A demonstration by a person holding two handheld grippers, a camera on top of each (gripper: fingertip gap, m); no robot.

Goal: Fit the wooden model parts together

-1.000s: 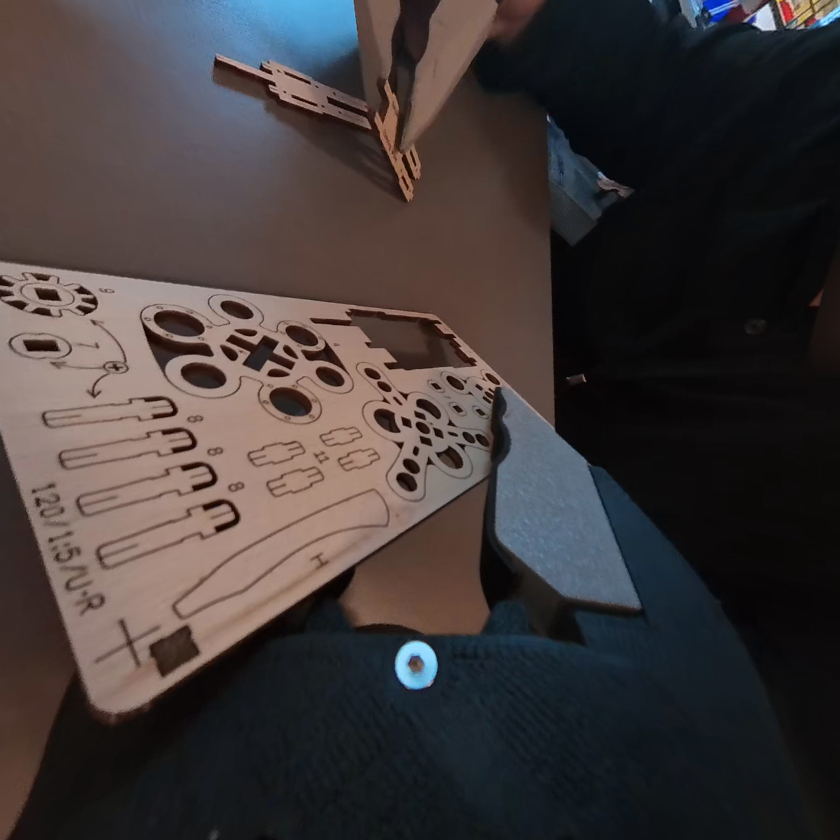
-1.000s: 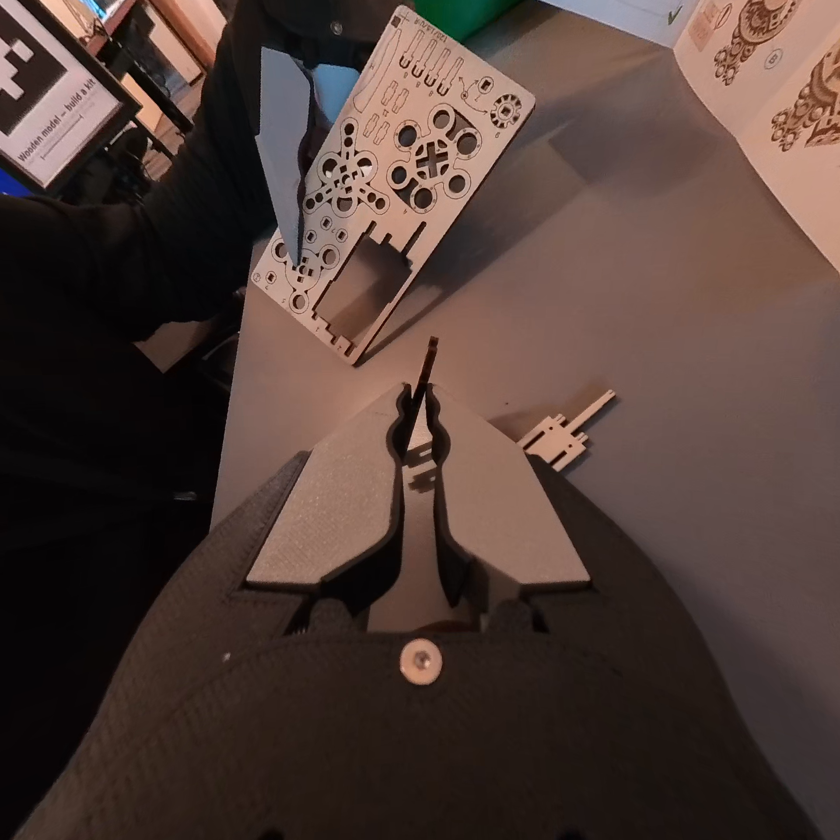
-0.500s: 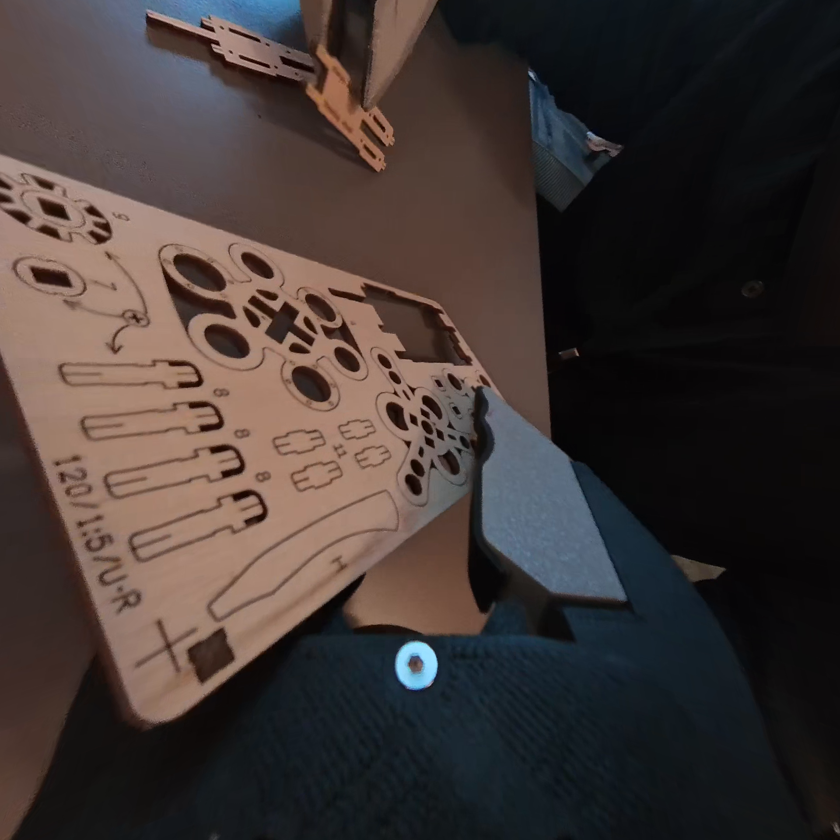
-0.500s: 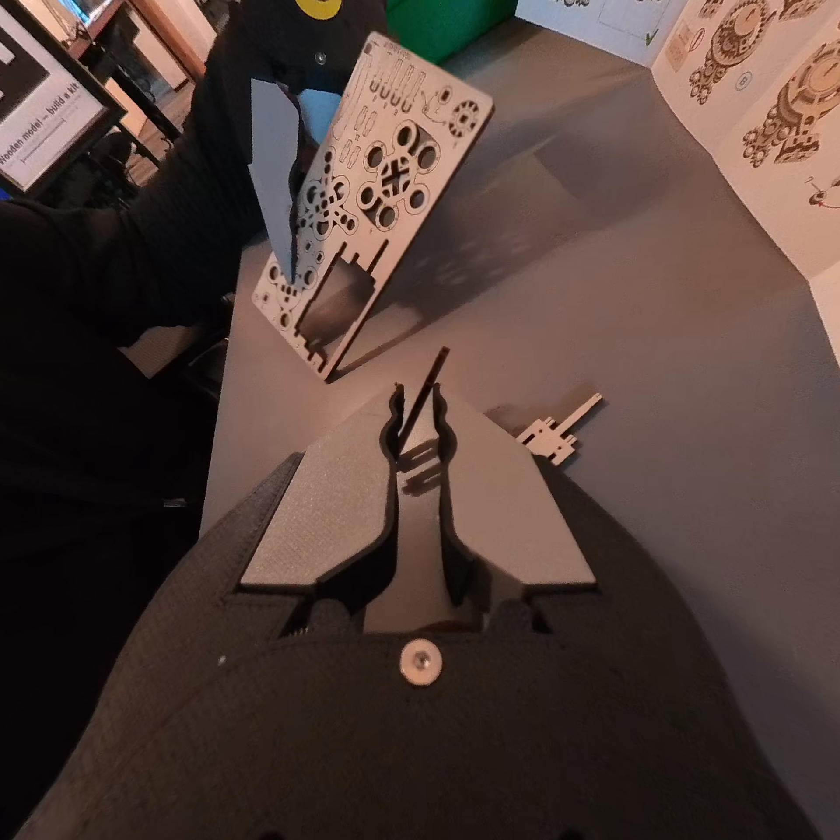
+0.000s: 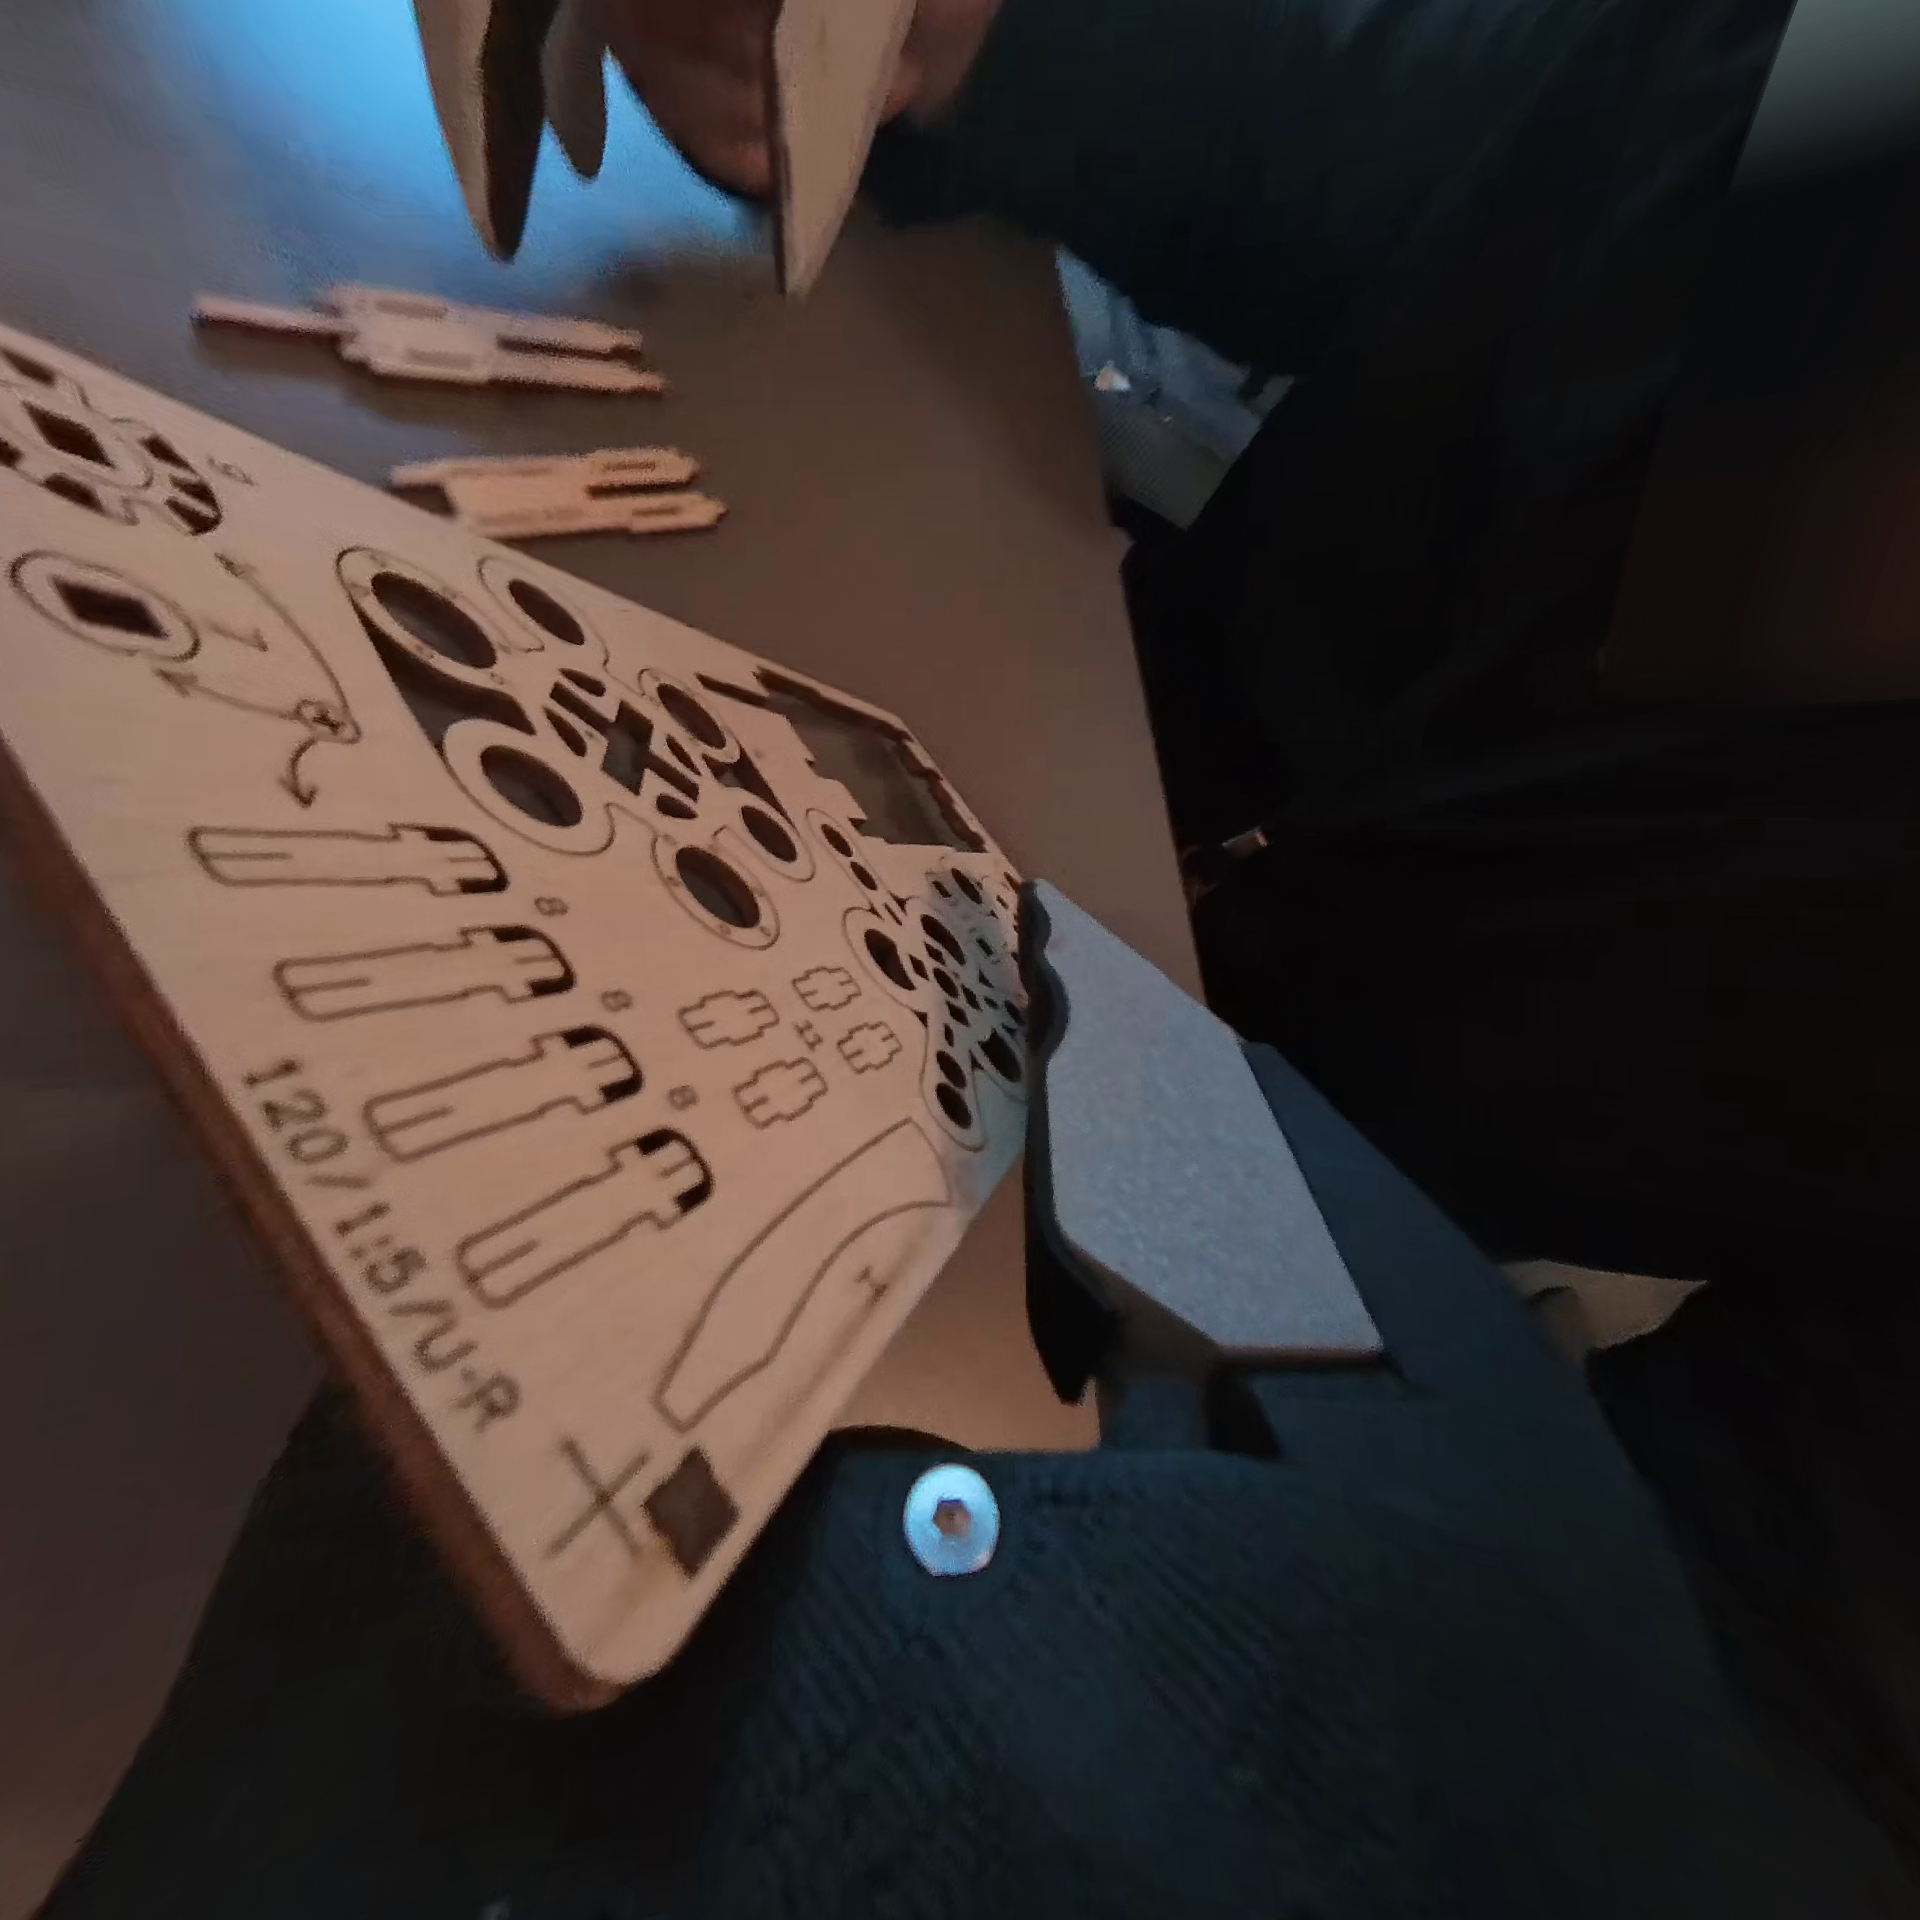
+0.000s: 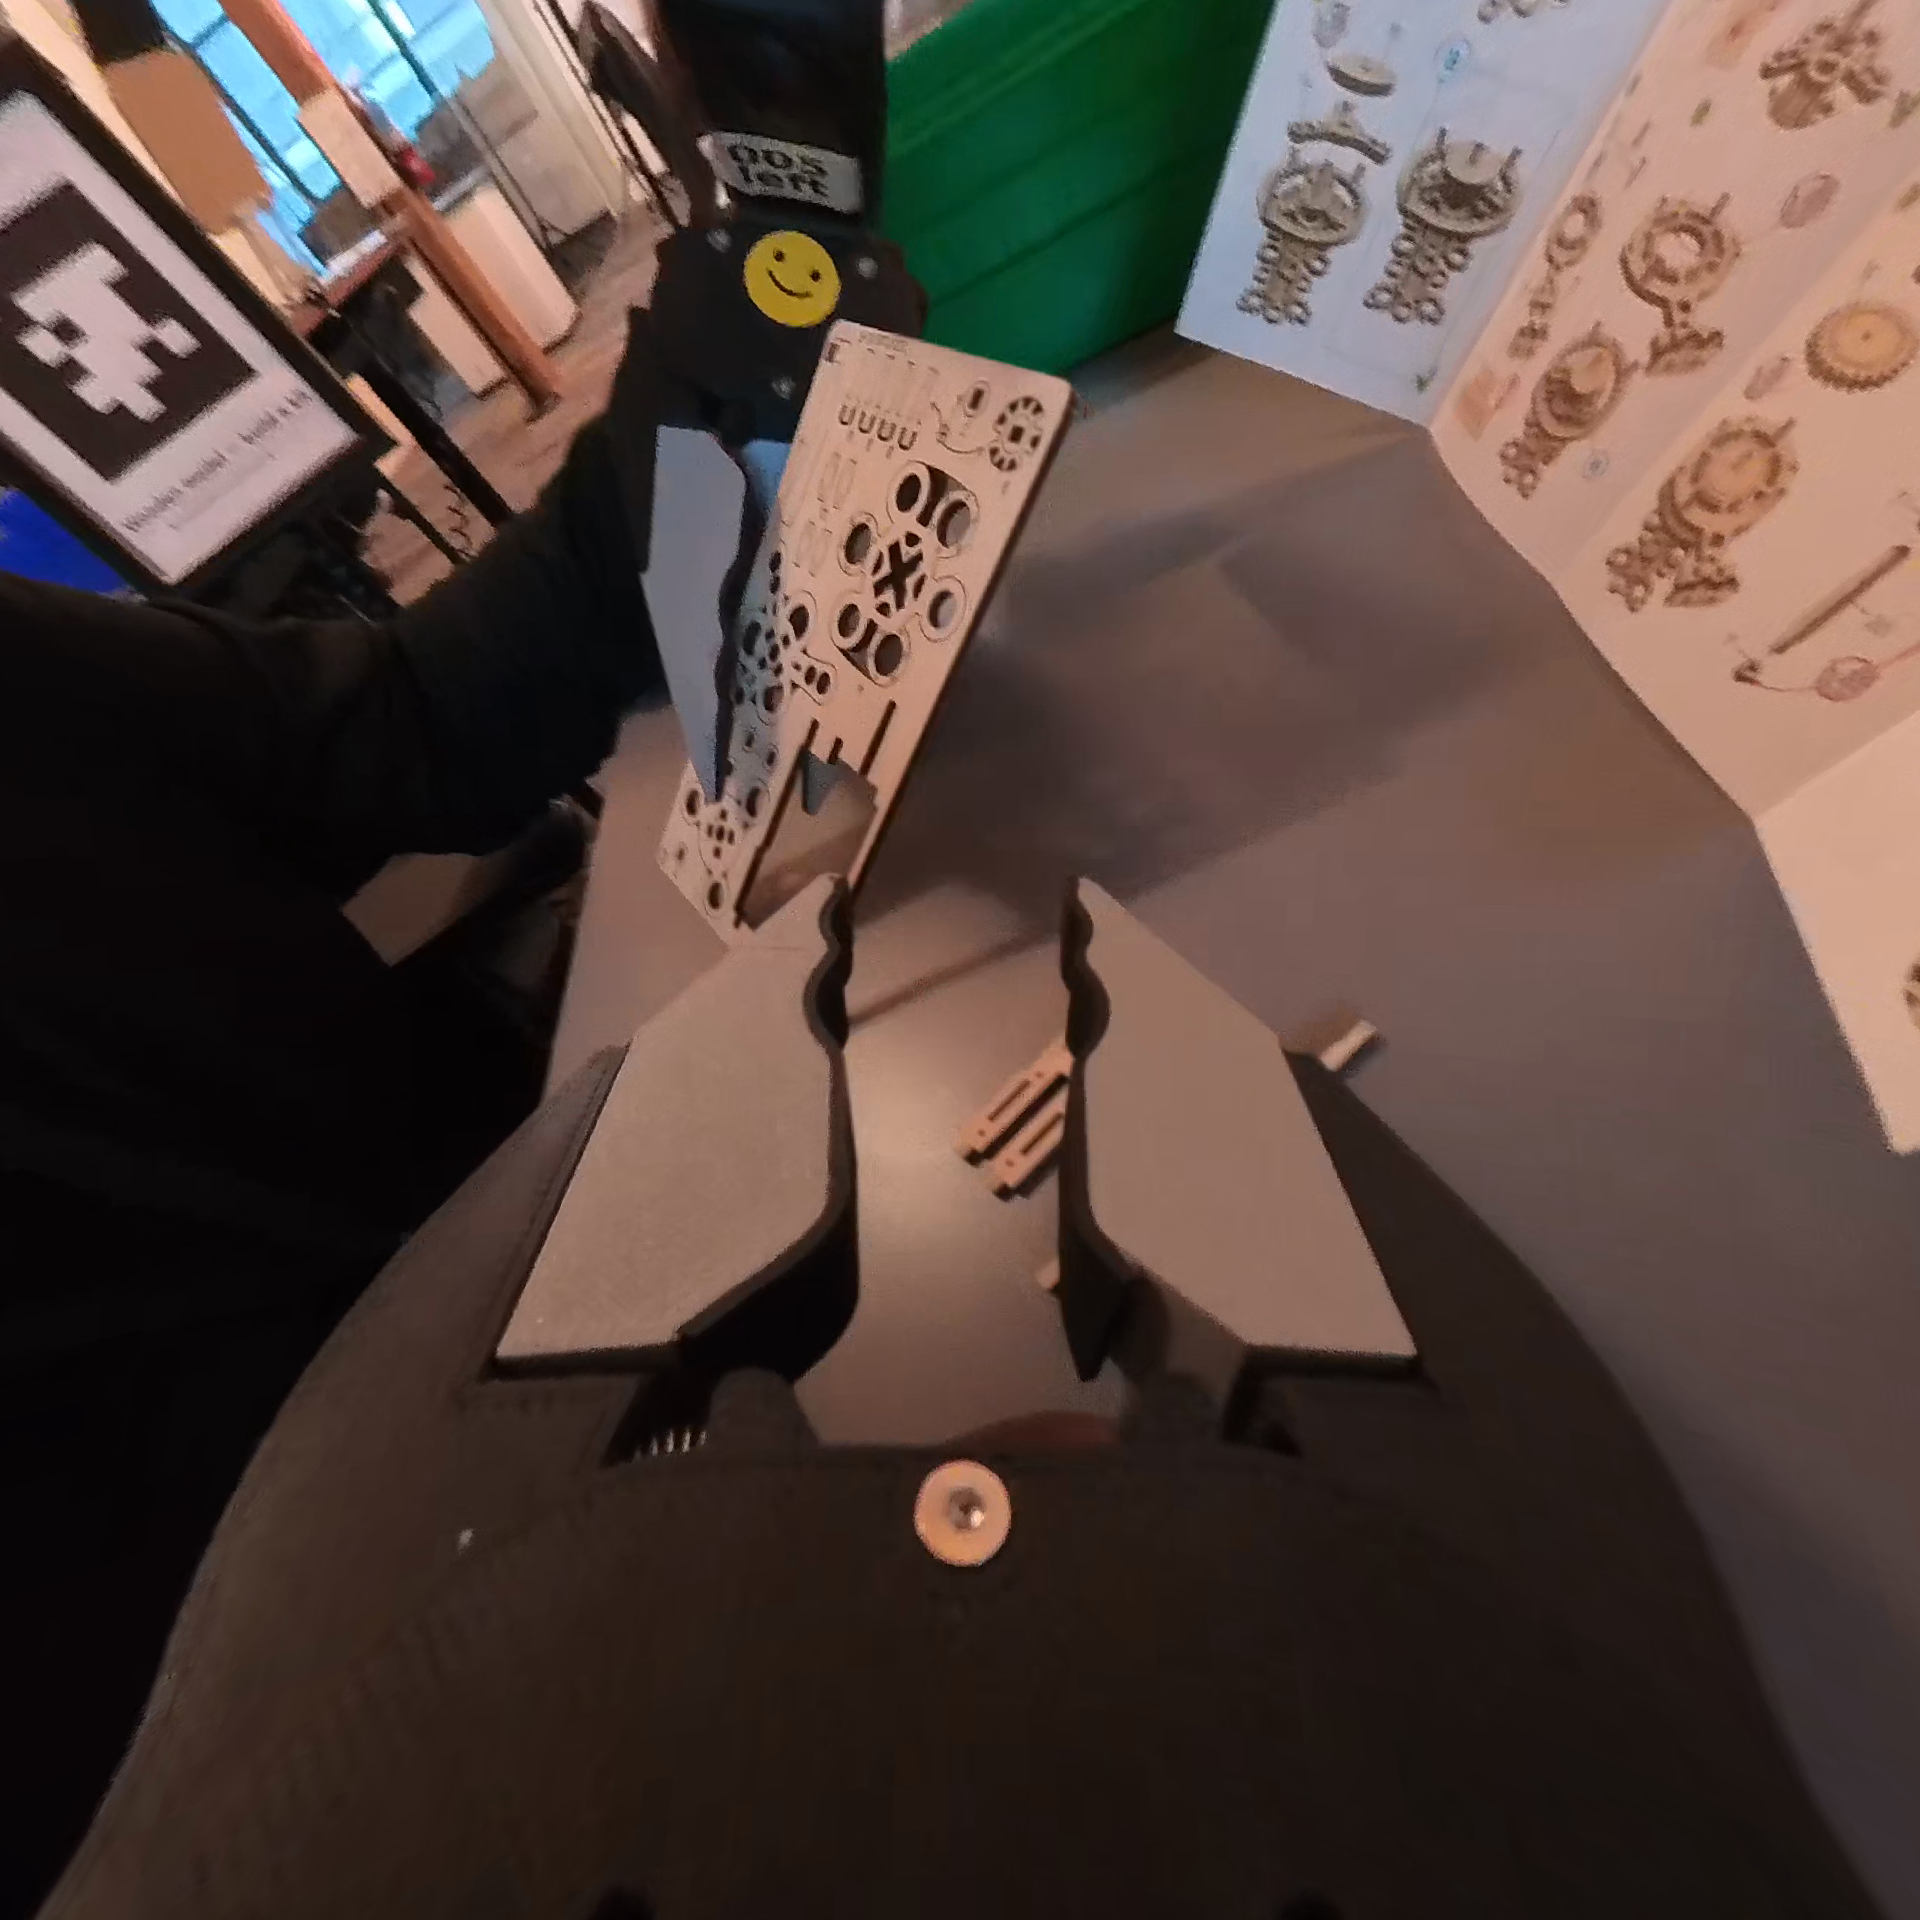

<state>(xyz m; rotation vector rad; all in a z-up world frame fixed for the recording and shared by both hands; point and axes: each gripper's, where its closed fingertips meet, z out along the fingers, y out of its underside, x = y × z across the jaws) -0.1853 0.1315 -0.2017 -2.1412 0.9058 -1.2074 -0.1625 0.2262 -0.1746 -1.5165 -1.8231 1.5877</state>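
My left gripper (image 5: 1000,920) is shut on the edge of a laser-cut wooden parts sheet (image 5: 436,1018) and holds it tilted above the grey table (image 5: 883,540). Its left finger is hidden behind the sheet. In the right wrist view the sheet (image 6: 925,582) stands nearly upright in the left gripper (image 6: 764,779). My right gripper (image 6: 956,904) is open and empty above the table. A small slotted wooden piece (image 6: 1023,1117) lies flat on the table between its fingers. In the left wrist view this piece (image 5: 561,494) and a second one (image 5: 426,343) lie below the open right gripper (image 5: 655,260).
Folded instruction sheets (image 6: 1662,416) with model drawings stand along the table's right side. A green bin (image 6: 1039,156) is behind the table. A framed sign (image 6: 125,364) stands at the left. A person's dark sleeve (image 6: 260,779) is along the table's left edge. Tip to tip, the grippers are about 11 centimeters apart.
My right gripper has opened and let go of the small wooden piece, which now lies flat on the table, and it has risen. The left gripper has tipped the sheet more upright.
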